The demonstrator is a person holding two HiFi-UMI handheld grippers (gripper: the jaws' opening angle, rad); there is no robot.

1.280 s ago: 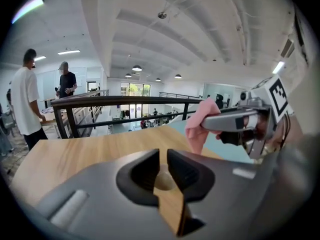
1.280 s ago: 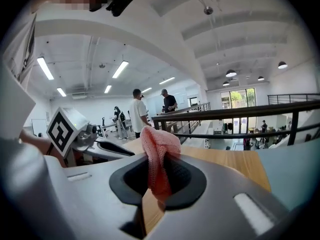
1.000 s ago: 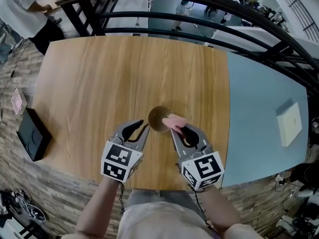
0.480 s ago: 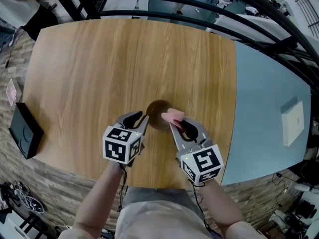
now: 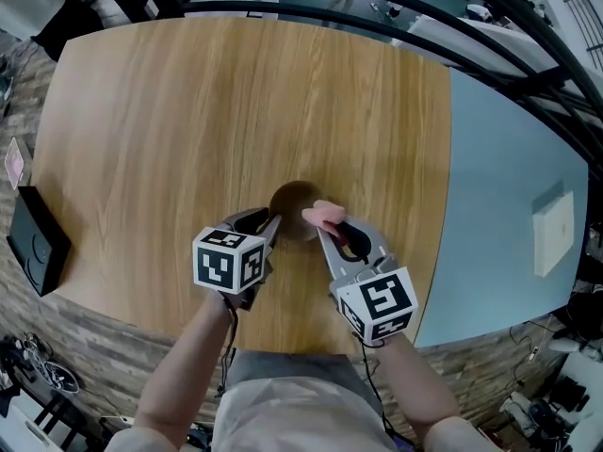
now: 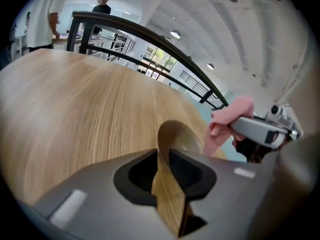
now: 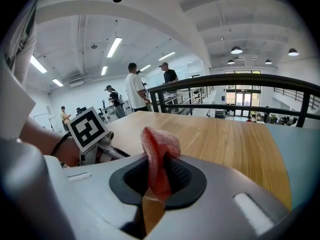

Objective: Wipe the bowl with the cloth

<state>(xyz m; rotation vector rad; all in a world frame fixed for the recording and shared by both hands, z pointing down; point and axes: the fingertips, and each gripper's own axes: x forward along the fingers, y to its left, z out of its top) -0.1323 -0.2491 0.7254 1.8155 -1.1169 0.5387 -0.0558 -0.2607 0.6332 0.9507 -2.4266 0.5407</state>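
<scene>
A small brown bowl [image 5: 292,201] sits low over the wooden table [image 5: 188,121], just in front of both grippers. My left gripper [image 5: 272,224] has the bowl's near rim [image 6: 176,134] between its jaws. They have just been opening a little, but the pads still press on the thin wall. My right gripper [image 5: 325,229] is shut on a pink cloth [image 5: 325,216], which bunches up above its jaws [image 7: 159,151]. The cloth hangs beside the bowl's right edge [image 6: 226,121]. I cannot tell whether it touches the bowl.
A black box [image 5: 34,243] and a pink card [image 5: 13,161] lie at the table's left edge. A grey-blue table [image 5: 509,158] with a white pad [image 5: 552,232] adjoins on the right. A dark railing [image 5: 377,22] runs behind. People stand far off [image 7: 134,91].
Both grippers have sunk toward the table and drawn nearer to me. The left one has rolled, turning its marker cube. The bowl stays at its jaws, the cloth in the right.
</scene>
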